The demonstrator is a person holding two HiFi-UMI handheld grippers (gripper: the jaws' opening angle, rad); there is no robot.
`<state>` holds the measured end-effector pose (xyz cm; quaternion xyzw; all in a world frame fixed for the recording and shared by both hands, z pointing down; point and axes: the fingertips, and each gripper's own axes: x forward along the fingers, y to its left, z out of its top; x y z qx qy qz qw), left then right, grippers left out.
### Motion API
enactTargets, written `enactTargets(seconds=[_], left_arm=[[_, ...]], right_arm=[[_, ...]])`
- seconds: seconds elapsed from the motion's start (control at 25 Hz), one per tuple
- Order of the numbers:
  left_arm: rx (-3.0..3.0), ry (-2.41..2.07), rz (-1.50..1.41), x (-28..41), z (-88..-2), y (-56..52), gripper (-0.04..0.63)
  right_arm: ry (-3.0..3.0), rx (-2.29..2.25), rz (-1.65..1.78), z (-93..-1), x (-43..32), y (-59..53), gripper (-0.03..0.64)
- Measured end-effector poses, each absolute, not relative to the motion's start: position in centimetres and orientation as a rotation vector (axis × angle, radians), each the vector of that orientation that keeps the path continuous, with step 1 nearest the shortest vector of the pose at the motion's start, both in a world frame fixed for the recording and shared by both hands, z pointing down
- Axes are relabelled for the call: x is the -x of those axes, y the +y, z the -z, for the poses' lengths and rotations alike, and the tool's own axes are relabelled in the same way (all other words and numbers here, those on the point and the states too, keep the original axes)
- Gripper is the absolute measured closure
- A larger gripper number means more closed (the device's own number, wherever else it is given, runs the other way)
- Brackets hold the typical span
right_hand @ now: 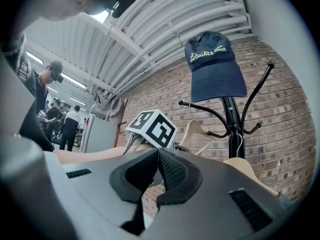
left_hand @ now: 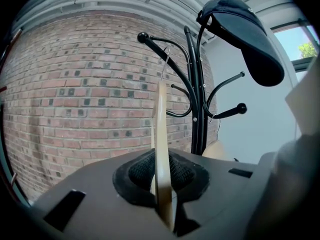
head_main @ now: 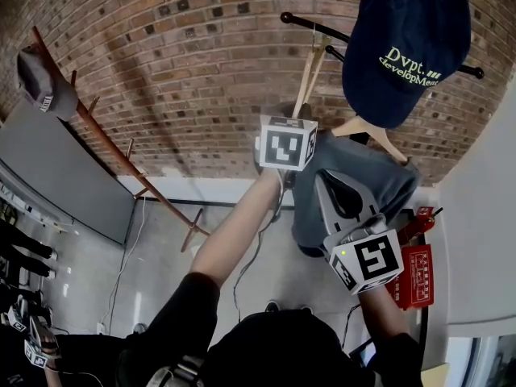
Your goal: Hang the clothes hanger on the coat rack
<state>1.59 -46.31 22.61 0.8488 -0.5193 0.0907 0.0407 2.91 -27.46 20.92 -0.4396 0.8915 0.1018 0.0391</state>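
A wooden clothes hanger (head_main: 310, 75) with a grey garment (head_main: 371, 176) draped on it hangs in front of the brick wall. Its wire hook (left_hand: 165, 59) sits at an upper arm of the black coat rack (head_main: 322, 29), and it looks laid over that arm. My left gripper (head_main: 300, 113) is shut on the hanger, which shows edge-on (left_hand: 161, 134) between its pads. Lower and to the right, my right gripper (head_main: 329, 180) is by the garment. Its pads meet at the tips (right_hand: 157, 156) with nothing seen between them. A navy cap (head_main: 407, 47) tops the rack.
A second, wooden coat rack (head_main: 121, 160) leans at the left and carries a grey cap (head_main: 44, 83). A red box (head_main: 415, 272) stands on the floor at the right, by a white wall. People (right_hand: 70, 126) stand far off in the right gripper view.
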Motion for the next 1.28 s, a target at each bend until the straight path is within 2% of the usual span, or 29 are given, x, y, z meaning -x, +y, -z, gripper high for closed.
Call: enactTargets(seconds=[0.2, 0.24, 0.36, 0.4, 0.76, 1.28], left_arm=[[-2.623, -1.584, -0.258, -1.5, -22.7, -46.1, 0.559], [-2.643, -1.58, -0.247, -1.7, -22.5, -45.9, 0.541], [-2.729, -1.575, -0.216, -2.4, -21.4, -45.1, 0.426], [-2.748, -1.579, -0.21, -2.6, -21.2, -44.9, 0.42], [-2.763, -1.545, -0.203, -2.7, -22.1, -44.0, 0.42], [-2.867, -1.509, -0.043, 2.8, -19.6, -36.4, 0.422]], right_arm=[[2.739, 1.347, -0.31, -21.4, -2.6, -27.6, 0.598], [2.738, 1.346, -0.311, -21.3, -2.7, -27.6, 0.598], [2.737, 1.343, -0.312, -21.3, -2.8, -27.5, 0.598], [2.737, 1.342, -0.313, -21.2, -2.9, -27.4, 0.598], [2.746, 1.353, -0.298, -21.8, -3.0, -27.0, 0.598], [2.758, 1.395, -0.292, -22.5, -1.9, -26.4, 0.598]])
